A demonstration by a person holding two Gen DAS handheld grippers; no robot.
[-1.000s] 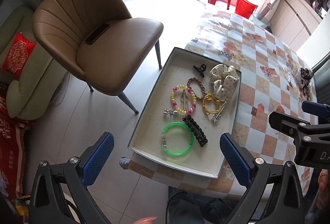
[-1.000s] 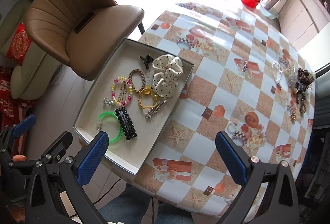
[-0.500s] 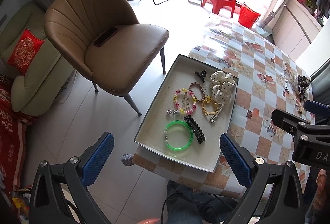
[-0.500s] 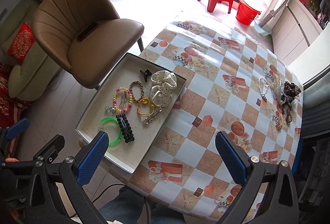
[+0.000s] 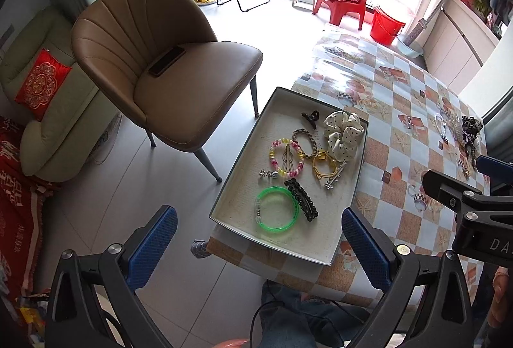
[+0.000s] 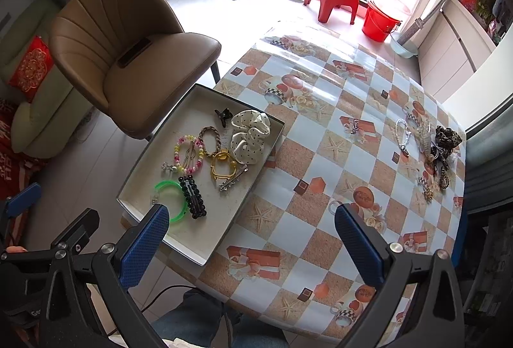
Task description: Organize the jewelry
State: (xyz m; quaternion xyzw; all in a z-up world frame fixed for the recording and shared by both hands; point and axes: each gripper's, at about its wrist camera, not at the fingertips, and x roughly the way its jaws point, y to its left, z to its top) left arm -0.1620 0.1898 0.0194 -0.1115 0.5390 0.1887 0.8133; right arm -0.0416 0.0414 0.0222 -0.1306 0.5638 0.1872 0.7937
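While I held both high above the table (image 6: 323,136), my left gripper (image 5: 258,245) and right gripper (image 6: 250,239) gaped fully wide, gripping nothing, touching nothing. Tray (image 5: 243,162) sat at the table's 9 o'clock edge with green bangle (image 5: 277,213), black clip (image 5: 301,199), beaded bracelet (image 5: 287,157), yellow tie (image 5: 322,166) and polka-dot scrunchie (image 5: 343,134) inside. Loose jewelry pile (image 6: 433,152) lay at 2 o'clock, well apart from the tray. Brown chair (image 6: 128,65) stood at 10 o'clock, red bucket (image 6: 381,22) at 1 o'clock.
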